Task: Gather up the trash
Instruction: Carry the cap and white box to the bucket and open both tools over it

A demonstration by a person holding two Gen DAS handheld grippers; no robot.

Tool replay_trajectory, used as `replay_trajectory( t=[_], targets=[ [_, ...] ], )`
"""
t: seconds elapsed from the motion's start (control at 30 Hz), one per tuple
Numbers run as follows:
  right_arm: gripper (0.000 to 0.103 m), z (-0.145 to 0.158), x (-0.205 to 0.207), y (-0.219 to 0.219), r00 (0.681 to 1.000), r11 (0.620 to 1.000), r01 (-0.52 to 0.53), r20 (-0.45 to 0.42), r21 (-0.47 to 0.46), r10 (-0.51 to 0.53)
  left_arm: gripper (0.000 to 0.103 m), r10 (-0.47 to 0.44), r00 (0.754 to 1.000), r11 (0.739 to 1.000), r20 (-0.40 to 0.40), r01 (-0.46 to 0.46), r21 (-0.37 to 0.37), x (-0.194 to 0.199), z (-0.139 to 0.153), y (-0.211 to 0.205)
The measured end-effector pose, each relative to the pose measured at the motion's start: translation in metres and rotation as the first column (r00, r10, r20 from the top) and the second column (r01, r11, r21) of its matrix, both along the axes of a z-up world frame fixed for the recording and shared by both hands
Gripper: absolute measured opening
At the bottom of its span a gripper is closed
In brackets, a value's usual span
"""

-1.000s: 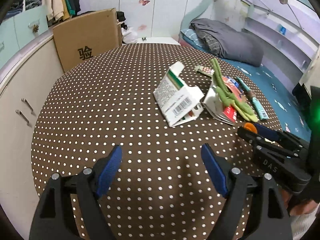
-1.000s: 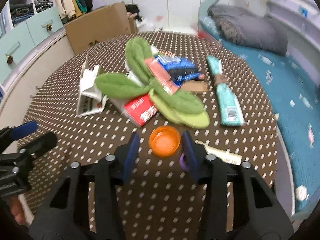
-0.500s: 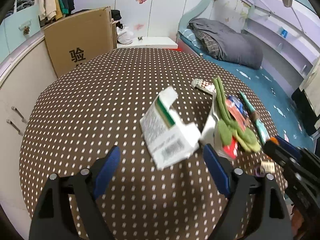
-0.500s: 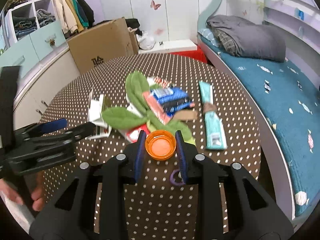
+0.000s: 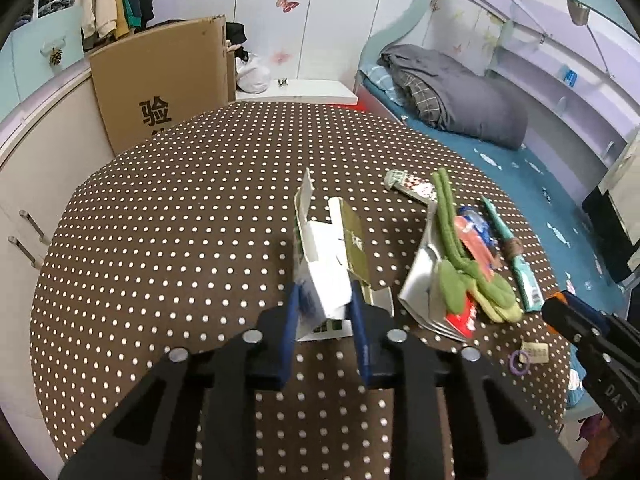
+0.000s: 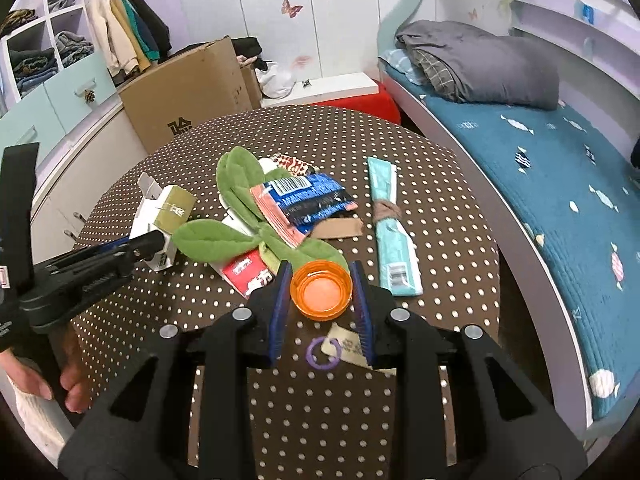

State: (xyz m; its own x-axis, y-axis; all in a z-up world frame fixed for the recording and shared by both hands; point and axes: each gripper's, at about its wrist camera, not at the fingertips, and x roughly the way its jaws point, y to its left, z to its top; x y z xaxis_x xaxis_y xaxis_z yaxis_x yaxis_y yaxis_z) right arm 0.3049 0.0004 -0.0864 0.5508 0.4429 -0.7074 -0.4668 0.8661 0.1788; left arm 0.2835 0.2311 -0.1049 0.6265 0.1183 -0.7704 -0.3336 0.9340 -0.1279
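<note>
Since a second ago the left gripper [image 5: 323, 304] has reached the carton [image 5: 326, 276] on the table [image 5: 160, 240], jaws closing on it, while the right gripper [image 6: 320, 300] keeps the orange cap [image 6: 321, 289] clamped above the table.

Both views were fisheyes riding on hand-held grippers, each looking forward and steeply down along its own two fingers at the polka-dot tablecloth [image 5: 168, 240]. The left wrist view sat low and close over the table's near edge, facing the wardrobe doors and the cardboard box [image 5: 160, 80], with the bed [image 5: 452, 92] to the right. The right wrist view looked from further right, facing the same wall. They shared the white carton [image 5: 324, 276] [image 6: 154, 216], the green plush leaves [image 5: 460, 272] [image 6: 240, 208], the teal packet [image 5: 516, 256] [image 6: 390, 232], and each caught the other gripper at its edge.
</note>
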Motion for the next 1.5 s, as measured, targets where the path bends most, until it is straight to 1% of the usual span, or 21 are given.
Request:
replay_trajectory(
  t=[0.1, 0.3, 0.43, 0.57, 0.7, 0.87, 1.0, 1.07, 1.27, 1.3, 1.4, 1.5],
  targets=[
    [0.029, 0.003, -0.005, -0.009, 1.000, 1.000, 0.013, 0.002, 0.005, -0.013, 0.021, -0.018, 1.000, 1.000, 0.021, 0.017, 0.023, -0.012, 0.007, -0.011],
    [0.029, 0.012, -0.021, -0.034, 0.999, 0.999, 0.049, 0.017, 0.020, -0.049, 0.021, -0.050, 0.997, 0.998, 0.060, 0.048, 0.042, -0.030, 0.022, -0.036],
    [0.029, 0.018, -0.032, -0.055, 0.996, 0.996, 0.081, 0.031, 0.029, -0.082, 0.021, -0.095, 0.992, 0.994, 0.087, 0.091, 0.058, -0.040, 0.034, -0.060],
    [0.029, 0.022, -0.042, -0.074, 0.993, 0.993, 0.114, 0.039, 0.032, -0.115, 0.021, -0.149, 0.984, 0.987, 0.097, 0.142, 0.073, -0.044, 0.041, -0.085],
    [0.029, 0.022, -0.052, -0.099, 0.985, 0.986, 0.166, 0.040, 0.032, -0.167, 0.021, -0.222, 0.969, 0.973, 0.110, 0.214, 0.083, -0.048, 0.045, -0.115],
    [0.029, 0.018, -0.062, -0.132, 0.970, 0.970, 0.240, 0.028, 0.027, -0.241, 0.021, -0.329, 0.937, 0.943, 0.119, 0.318, 0.102, -0.047, 0.049, -0.162],
    [0.029, 0.015, -0.070, -0.162, 0.955, 0.955, 0.296, 0.016, 0.029, -0.297, 0.021, -0.391, 0.913, 0.918, 0.111, 0.380, 0.112, -0.044, 0.046, -0.196],
    [0.029, 0.012, -0.074, -0.175, 0.946, 0.946, 0.324, 0.010, 0.028, -0.324, 0.021, -0.427, 0.898, 0.902, 0.105, 0.416, 0.110, -0.042, 0.044, -0.214],
    [0.029, 0.005, -0.087, -0.222, 0.909, 0.909, 0.416, -0.018, 0.035, -0.416, 0.021, -0.519, 0.850, 0.854, 0.093, 0.510, 0.103, -0.042, 0.036, -0.266],
    [0.029, 0.004, -0.089, -0.230, 0.902, 0.901, 0.432, -0.020, 0.035, -0.432, 0.021, -0.528, 0.844, 0.849, 0.092, 0.519, 0.103, -0.041, 0.036, -0.272],
    [0.029, 0.004, -0.098, -0.249, 0.882, 0.881, 0.472, -0.018, 0.033, -0.472, 0.021, -0.571, 0.817, 0.820, 0.083, 0.563, 0.103, -0.040, 0.031, -0.300],
    [0.029, 0.001, -0.108, -0.272, 0.853, 0.853, 0.521, -0.025, 0.032, -0.521, 0.021, -0.608, 0.791, 0.793, 0.069, 0.601, 0.097, -0.041, 0.024, -0.324]
  ],
)
